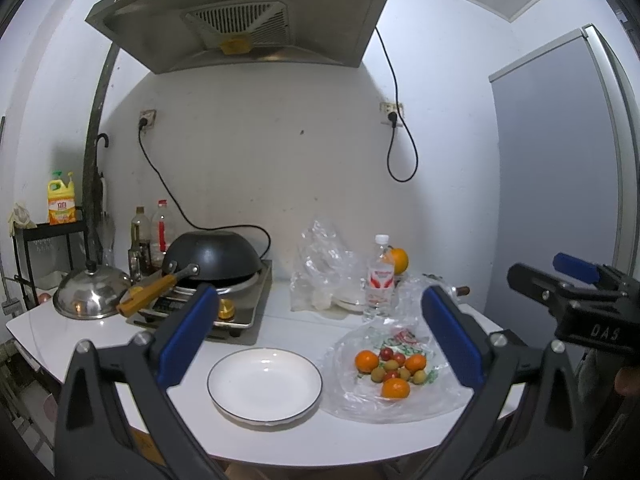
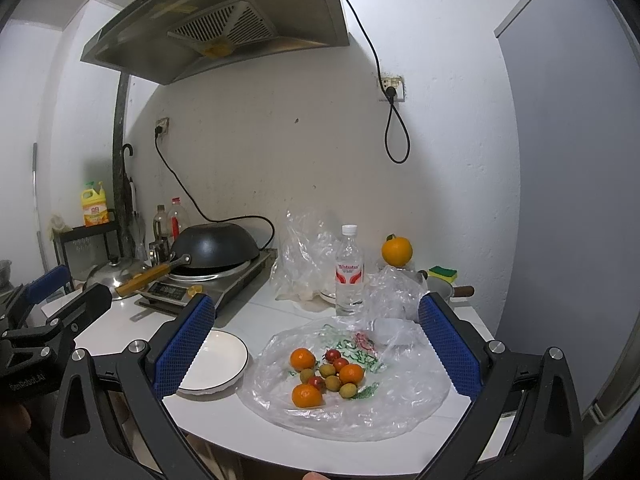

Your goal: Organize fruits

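A small heap of fruit (image 1: 390,368) (image 2: 326,376) lies on a flattened clear plastic bag (image 1: 360,400) (image 2: 400,400): three small oranges, a few red tomatoes and several green-brown round fruits. Left of the bag sits an empty white plate (image 1: 264,386) (image 2: 224,360) with a dark rim. My left gripper (image 1: 320,340) hovers open above the plate and bag, nothing between its blue pads. Open as well, my right gripper (image 2: 316,344) hangs over the fruit. Each gripper shows at the edge of the other's view, the right gripper (image 1: 576,280) at far right, the left gripper (image 2: 52,292) at far left.
A water bottle (image 2: 350,272), a crumpled clear bag (image 2: 308,256) and a large orange (image 2: 397,251) stand behind the fruit. An induction cooker with an upturned black wok (image 1: 216,256), a steel lid (image 1: 90,296) and sauce bottles fill the left. A grey fridge (image 1: 560,180) stands at right.
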Demonstrator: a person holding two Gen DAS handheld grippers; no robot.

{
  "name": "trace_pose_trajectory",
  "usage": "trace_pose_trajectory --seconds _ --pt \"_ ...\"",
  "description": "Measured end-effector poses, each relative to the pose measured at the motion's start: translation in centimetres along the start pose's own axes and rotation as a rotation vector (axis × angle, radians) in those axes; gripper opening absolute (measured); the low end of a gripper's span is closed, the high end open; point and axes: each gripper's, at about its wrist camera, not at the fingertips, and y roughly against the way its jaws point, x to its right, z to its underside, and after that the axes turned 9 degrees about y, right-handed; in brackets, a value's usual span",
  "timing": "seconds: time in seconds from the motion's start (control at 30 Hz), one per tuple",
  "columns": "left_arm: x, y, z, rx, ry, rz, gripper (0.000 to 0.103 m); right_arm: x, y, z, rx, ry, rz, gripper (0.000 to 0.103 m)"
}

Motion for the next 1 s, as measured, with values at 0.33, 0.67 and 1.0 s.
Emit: trace_pose_trajectory --seconds 0.33,0.67,1.0 --pt "-0.04 0.01 0.04 -0.002 0.0 0.007 0.102 0.01 -0.03 -0.03 0.007 0.001 0.0 0.103" --pt "0.08 -0.16 0.15 -0.007 -0.001 0.01 0.102 0.2 -0.26 -0.36 -0.001 -0.001 -0.006 0.103" --pt "0.31 -0.58 0.32 -0.019 -0.007 0.011 0.102 0.38 -0.85 -0.07 -0.013 -0.004 -0.003 0.103"
